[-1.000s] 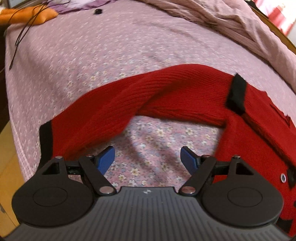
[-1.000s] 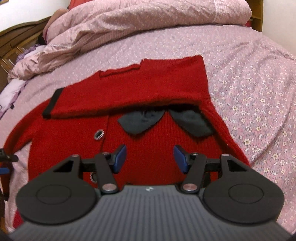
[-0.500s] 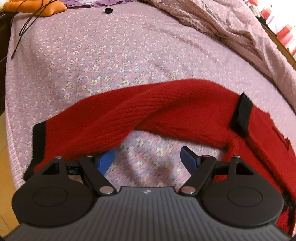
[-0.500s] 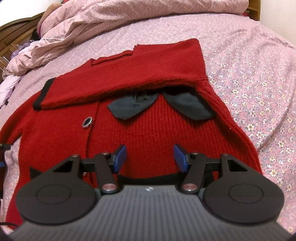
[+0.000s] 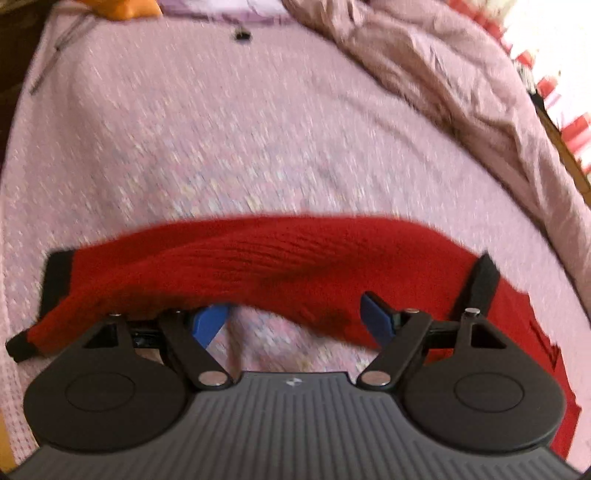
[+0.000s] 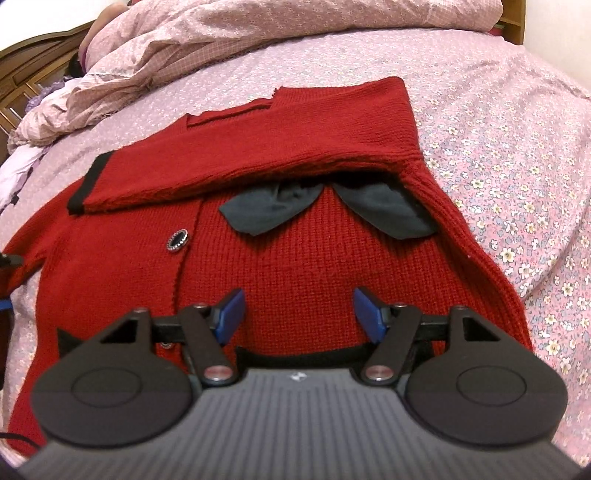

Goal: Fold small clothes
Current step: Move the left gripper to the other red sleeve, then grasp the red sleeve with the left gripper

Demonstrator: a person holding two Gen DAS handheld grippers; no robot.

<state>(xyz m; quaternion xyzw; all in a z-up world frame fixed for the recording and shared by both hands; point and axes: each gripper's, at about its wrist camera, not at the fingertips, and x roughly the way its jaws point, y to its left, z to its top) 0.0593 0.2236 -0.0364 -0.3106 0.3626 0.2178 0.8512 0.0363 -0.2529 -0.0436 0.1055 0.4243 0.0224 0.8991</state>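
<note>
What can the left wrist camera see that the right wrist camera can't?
Only the left wrist view shows the orange cushion, the small black object on the bed, and the open left gripper.

Only the right wrist view shows the dark grey collar, the round black button, and the open right gripper.

Both show the red knitted cardigan and the pink flowered bedsheet.

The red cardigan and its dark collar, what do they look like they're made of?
The red cardigan looks like a chunky knit, probably wool or acrylic: ribbed stitch rows show and the surface is matte. The dark collar looks like smooth, thin woven cloth, with no knit texture and soft creases; the fibre itself can't be told.
</note>
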